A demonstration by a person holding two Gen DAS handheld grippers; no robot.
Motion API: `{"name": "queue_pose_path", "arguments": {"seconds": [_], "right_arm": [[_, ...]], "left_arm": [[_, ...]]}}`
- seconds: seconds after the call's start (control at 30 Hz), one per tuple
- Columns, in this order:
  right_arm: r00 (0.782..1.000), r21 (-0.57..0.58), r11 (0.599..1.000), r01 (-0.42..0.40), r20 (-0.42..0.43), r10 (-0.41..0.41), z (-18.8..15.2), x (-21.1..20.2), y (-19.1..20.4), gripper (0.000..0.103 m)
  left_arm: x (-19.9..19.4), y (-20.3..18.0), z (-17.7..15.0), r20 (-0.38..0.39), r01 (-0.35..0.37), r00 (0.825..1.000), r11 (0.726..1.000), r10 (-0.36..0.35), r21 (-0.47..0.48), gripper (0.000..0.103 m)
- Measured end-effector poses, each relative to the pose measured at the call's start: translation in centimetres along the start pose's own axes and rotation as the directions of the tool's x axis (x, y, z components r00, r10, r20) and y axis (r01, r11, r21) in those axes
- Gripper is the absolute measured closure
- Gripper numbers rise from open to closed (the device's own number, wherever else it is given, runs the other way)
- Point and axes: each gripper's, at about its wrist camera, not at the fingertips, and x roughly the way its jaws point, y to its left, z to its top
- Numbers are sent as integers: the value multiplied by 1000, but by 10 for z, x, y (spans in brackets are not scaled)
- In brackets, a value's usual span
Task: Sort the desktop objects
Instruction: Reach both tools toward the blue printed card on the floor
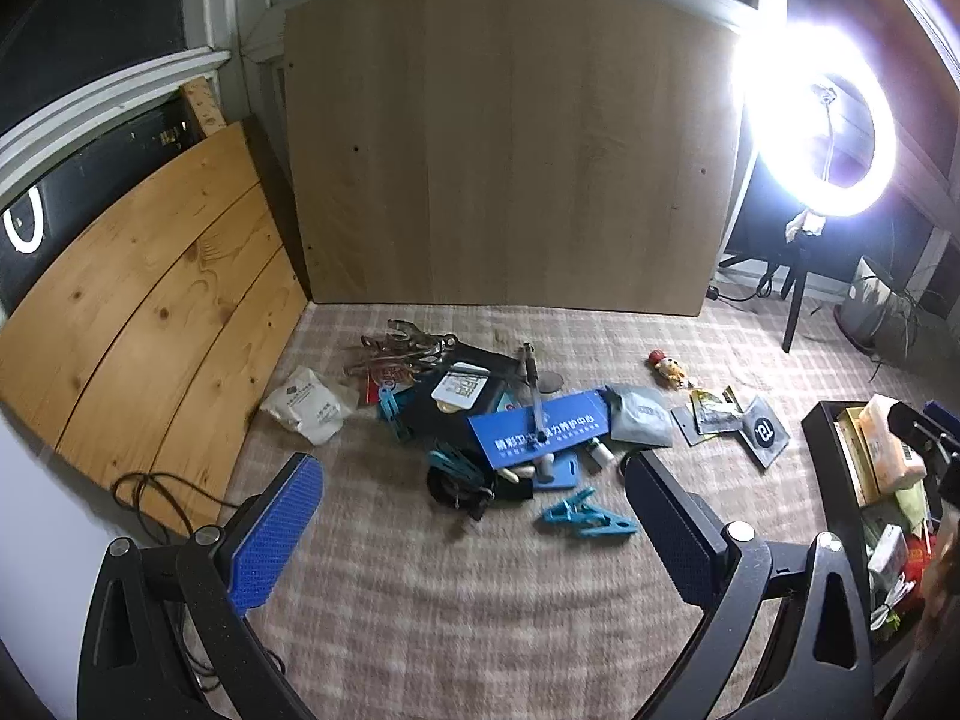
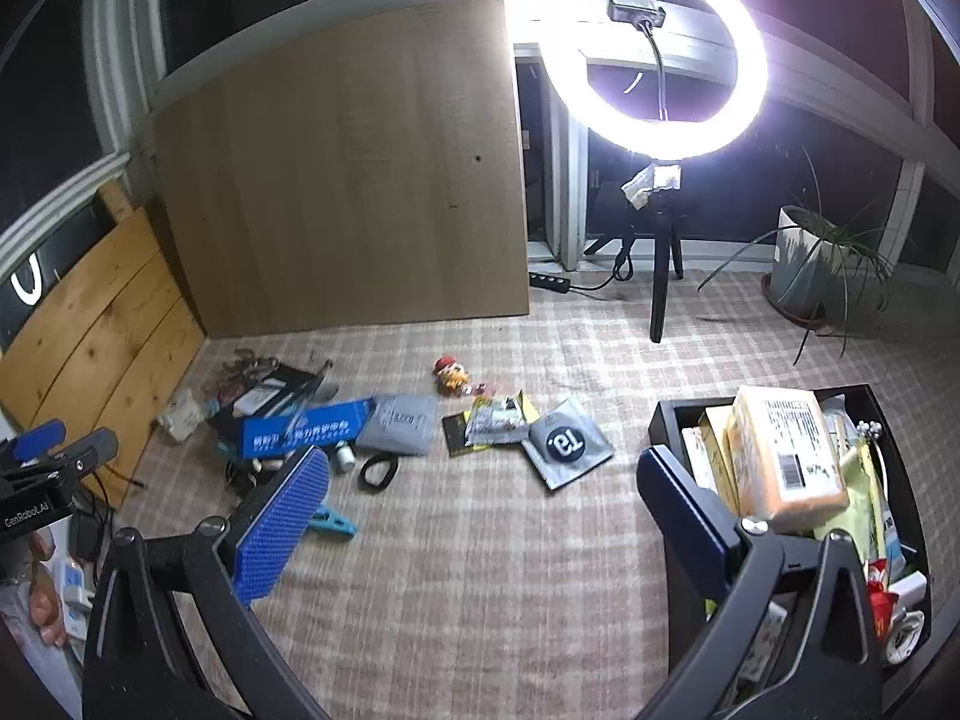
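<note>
- black bin (image 2: 672, 414) sits at the right on the checked cloth (image 1: 480, 600), already stuffed with boxes and packets; rigid walls, so stuff can just drop in
- blue sign (image 1: 540, 426) is the biggest loose piece, mid-pile left of centre; looks stiff, flat and light; long axis runs left-right, tilting up to the right; I'd pinch a short end since it's lying flat
- grey pouch (image 1: 639, 417) touches the sign's right end; soft, probably crinkly; grab a corner
- black foil packet (image 2: 567, 441) lies apart to the right, rotated so a corner points at the camera; likely slippery
- teal clip (image 1: 585, 519) is nearest the left gripper (image 1: 474, 510), long axis left-right; hard plastic, easy to nip mid-body
- left gripper and right gripper (image 2: 483, 516) both hang spread wide with nothing between the pads, angled down over the cloth
</note>
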Motion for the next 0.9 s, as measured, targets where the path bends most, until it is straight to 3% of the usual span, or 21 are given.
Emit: {"name": "queue_pose_path", "arguments": {"seconds": [0.17,0.3,0.53,0.7,0.9], "right_arm": [[998,-24,999,-34,-60,33,23,28,-9,0],[989,-25,998,-64,-134,61,40,59,-14,0],[934,81,984,-160,-309,177,49,132,-14,0],[902,132,978,-163,-381,202,43,165,-15,2],[861,225,960,-167,-441,253,35,193,-23,15]], "left_arm": [[28,-5,27,-47,31,999,997,-28,66,2],[63,-11,52,-139,87,988,992,-73,96,2],[140,-35,65,-318,152,942,981,-107,122,10],[175,-61,64,-405,193,909,961,-99,199,14],[211,-93,63,-497,283,859,922,-121,265,24]]}}
